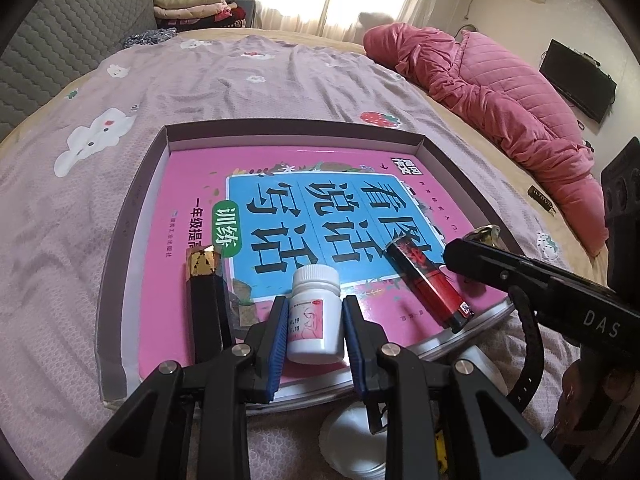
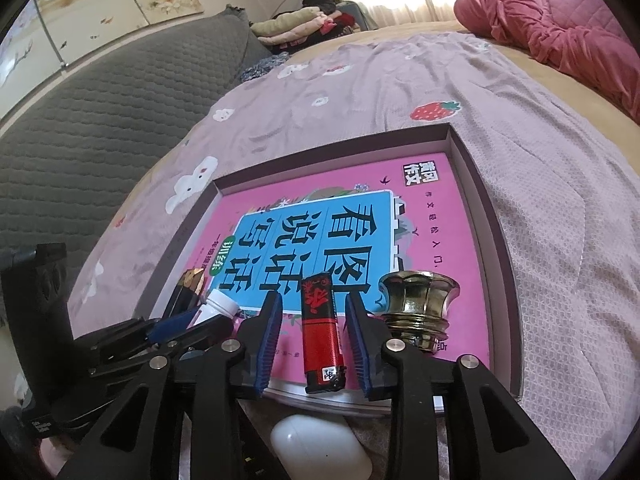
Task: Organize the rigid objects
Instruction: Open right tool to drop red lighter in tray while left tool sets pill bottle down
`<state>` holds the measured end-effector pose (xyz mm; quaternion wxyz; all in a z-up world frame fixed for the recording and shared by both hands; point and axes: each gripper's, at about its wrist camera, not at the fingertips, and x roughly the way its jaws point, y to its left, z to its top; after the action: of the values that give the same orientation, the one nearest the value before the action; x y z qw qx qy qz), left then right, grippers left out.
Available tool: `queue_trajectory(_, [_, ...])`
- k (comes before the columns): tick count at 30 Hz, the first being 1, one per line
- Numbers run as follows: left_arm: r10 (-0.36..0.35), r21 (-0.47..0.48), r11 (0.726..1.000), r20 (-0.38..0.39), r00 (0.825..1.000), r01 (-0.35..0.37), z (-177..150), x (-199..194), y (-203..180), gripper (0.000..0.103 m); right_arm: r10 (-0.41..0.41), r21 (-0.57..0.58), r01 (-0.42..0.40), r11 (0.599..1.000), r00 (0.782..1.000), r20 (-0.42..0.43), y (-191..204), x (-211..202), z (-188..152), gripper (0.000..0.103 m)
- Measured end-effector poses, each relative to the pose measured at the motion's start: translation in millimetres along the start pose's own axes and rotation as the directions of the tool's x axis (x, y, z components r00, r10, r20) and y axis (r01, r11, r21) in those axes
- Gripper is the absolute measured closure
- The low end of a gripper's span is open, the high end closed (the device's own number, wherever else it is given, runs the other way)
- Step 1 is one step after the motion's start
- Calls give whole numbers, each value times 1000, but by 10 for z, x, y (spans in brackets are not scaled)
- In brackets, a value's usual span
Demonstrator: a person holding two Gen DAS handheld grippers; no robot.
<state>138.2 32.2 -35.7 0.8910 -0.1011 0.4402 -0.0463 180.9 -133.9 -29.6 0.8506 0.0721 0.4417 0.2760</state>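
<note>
In my left tongs [image 1: 315, 322] sits the white pill bottle [image 1: 314, 314], upright on the pink book [image 1: 192, 184], low in the middle of the left wrist view. Both blue pads [image 1: 280, 344] lie against its sides, so I hold it at a narrow setting, pointing steeply down at the book. The book lies flat in a shallow purple-walled box [image 1: 132, 208] on the bed [image 1: 200, 76], filling the centre of both views.

My right tongs [image 2: 312, 340] straddle the red and black lighter [image 2: 323, 344], which lies lengthwise on the book at lower centre of the right wrist view. A gap shows on each side between the blue fingers [image 2: 266, 344] and the lighter, so the tongs stand slightly parted and grip nothing. They tilt down about as steeply as the left ones. In the left wrist view the same lighter [image 1: 430, 284] lies diagonally at right of the bottle, and the black body of my right tool [image 1: 560, 292] comes in from the right edge.

Just right of the lighter in the right wrist view stands a brass-coloured glass cup [image 2: 420, 312], upright on the book's near corner. At left of the bottle lies a black stick with a gold faceted tip [image 1: 202, 280]. A white rounded thing [image 2: 320, 448] lies on the bed below the box, under my right tongs. Pink quilted bedding [image 1: 500, 96] is heaped at upper right.
</note>
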Motion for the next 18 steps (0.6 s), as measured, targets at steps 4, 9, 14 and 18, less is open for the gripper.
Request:
queue_trajectory(4, [7, 2, 1000, 7, 1000, -7, -14, -18, -9, 76, 2, 3, -2, 1000, 1000, 11, -7, -24, 13, 68])
queue_trajectory(9, [2, -5, 1000, 37, 999, -2, -15, -85, -3, 76, 4, 5, -4, 1000, 1000, 28, -13, -64, 18, 65])
queue_trajectory(14, [-6, -25, 1000, 46, 999, 7, 13, -119, 35, 76, 7, -2, -7, 1000, 999, 39, 5, -87, 22, 61])
queue_trajectory(18, [-9, -29, 1000, 53, 999, 11, 19, -137, 43, 76, 10, -7, -10, 1000, 999, 43, 16, -101, 18, 60])
